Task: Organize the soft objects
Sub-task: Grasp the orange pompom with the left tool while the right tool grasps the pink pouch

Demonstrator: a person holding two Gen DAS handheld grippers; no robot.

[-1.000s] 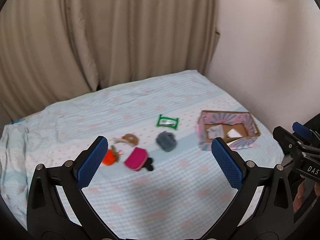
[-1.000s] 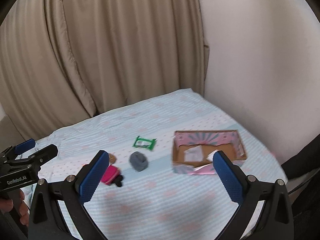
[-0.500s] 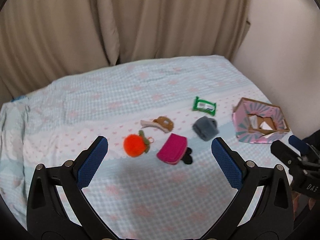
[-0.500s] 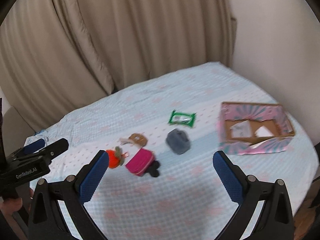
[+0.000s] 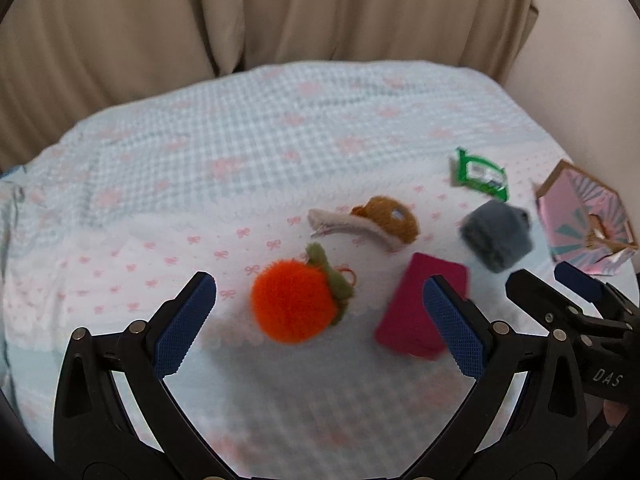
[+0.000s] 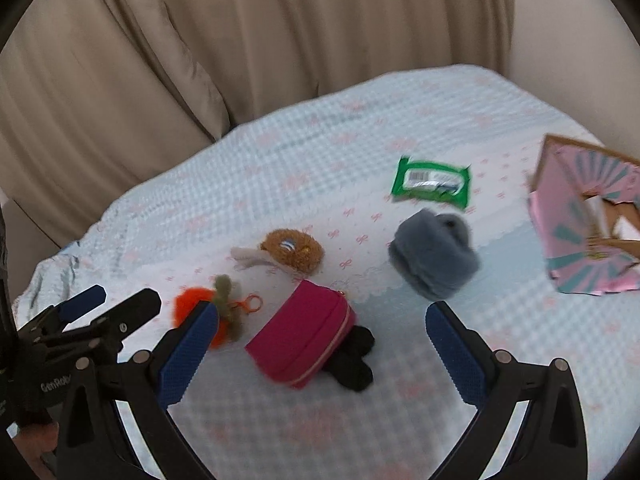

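- The left gripper (image 5: 320,318) is held wide apart, with nothing between its blue, finely ribbed pads (image 5: 184,326) and black rigid arms.
- The right gripper (image 6: 318,354) is likewise spread wide and carries nothing; its pads (image 6: 454,354) show the same blue ribbed texture.
- A fuzzy orange plush fruit (image 5: 294,302), round and topped with a green felt-like stalk, is seen lying on the bedsheet (image 5: 240,152) between the left gripper's fingers in that view; an orange clip ring is attached to it.
- A magenta fabric pouch (image 6: 302,338), rectangular with a zip along one edge, lies just right of the fruit; a black soft piece (image 6: 354,358) is touching its near right corner.
- A brown fuzzy plush (image 6: 292,250), rounded, with a pale flat strip at its side, is set behind the fruit and pouch.
- A grey fleecy bundle (image 6: 434,266), blocky and blurred, rests to the right of the pouch.
- A green glossy packet (image 6: 432,182), flat and crinkled, lies beyond the grey bundle.
- A pink patterned cardboard box (image 6: 580,240), open-topped with brown inner walls, stands at the right edge, apart from the soft things.
- The bedsheet is a pale blue and white waffle-textured weave printed with pink bows; beige pleated curtains (image 5: 200,20) hang behind it.
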